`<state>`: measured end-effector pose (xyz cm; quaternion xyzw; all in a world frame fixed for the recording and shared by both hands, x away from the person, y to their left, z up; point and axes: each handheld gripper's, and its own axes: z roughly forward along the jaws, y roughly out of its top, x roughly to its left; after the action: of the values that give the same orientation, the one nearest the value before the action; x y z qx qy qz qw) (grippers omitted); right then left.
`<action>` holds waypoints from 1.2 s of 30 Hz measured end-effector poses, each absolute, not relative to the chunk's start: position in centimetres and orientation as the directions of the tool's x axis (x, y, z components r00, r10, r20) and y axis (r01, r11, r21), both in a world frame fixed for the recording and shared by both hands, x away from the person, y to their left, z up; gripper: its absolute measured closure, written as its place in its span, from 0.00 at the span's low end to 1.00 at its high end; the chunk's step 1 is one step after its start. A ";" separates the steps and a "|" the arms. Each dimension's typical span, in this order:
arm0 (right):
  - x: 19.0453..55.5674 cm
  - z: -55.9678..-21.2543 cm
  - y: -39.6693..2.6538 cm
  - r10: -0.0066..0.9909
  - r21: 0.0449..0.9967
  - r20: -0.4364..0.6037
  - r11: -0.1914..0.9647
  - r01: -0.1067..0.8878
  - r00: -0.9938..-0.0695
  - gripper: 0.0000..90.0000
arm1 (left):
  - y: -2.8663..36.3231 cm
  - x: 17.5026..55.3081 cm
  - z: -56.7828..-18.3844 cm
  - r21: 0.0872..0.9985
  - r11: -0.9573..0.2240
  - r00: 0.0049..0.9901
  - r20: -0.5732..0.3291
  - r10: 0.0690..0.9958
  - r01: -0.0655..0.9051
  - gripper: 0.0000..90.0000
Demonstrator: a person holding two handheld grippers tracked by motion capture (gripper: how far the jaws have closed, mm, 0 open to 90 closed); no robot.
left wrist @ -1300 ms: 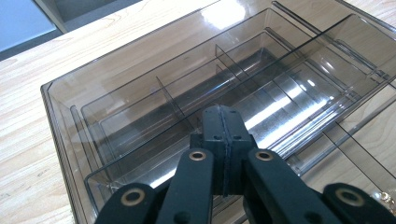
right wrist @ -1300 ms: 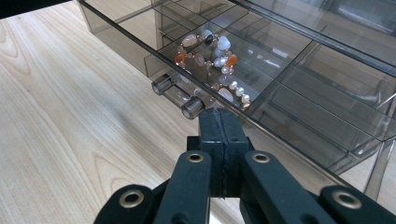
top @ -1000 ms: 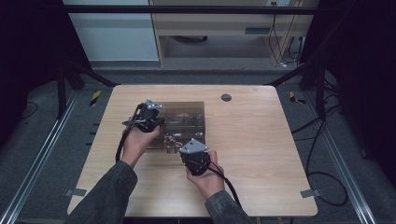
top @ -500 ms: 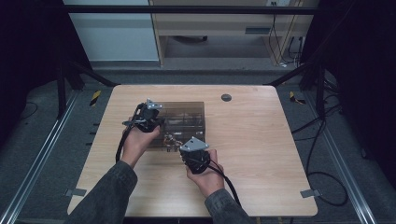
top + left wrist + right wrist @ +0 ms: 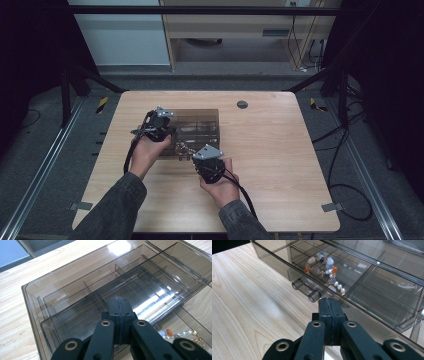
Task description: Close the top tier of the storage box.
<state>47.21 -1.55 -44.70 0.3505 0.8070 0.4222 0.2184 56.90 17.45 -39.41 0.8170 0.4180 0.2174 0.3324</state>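
I hold 2 grippers at a smoky clear plastic organizer box (image 5: pixel 197 127) that sits on the wooden table (image 5: pixel 280 150), toward its left half. My left gripper (image 5: pixel 119 305) rests on top of the box with its jaws pressed together; I see nothing between them. Through the lid I look down on the empty divided compartments.

My right gripper (image 5: pixel 329 305) sits low at the front of the box, jaws also pressed together with nothing pinched, just beside the clear bar handle (image 5: pixel 306 290) of the bottom drawer (image 5: pixel 372 297). That drawer stands pulled out toward me. In 1 of its compartments lies a beaded bracelet (image 5: pixel 324 271), with white, orange and pale stones, fully inside the tray and not hanging over the rim.

As I judge it, the bracelet is stowed and the work is nearly over: what is left is to push the drawer shut with my right gripper while my left steadies the box from above. The drawer is not yet closed.
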 end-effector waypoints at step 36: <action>48.7 -44.2 -1.7 0.758 0.830 -0.050 0.394 0.396 -0.651 1.00 | 17.5 57.0 -39.4 0.725 -0.427 0.555 0.074 0.829 0.541 1.00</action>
<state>48.70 -1.72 -44.20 0.3576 0.8063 0.4185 0.2164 57.00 17.52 -39.40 0.8166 0.4192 0.2162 0.3326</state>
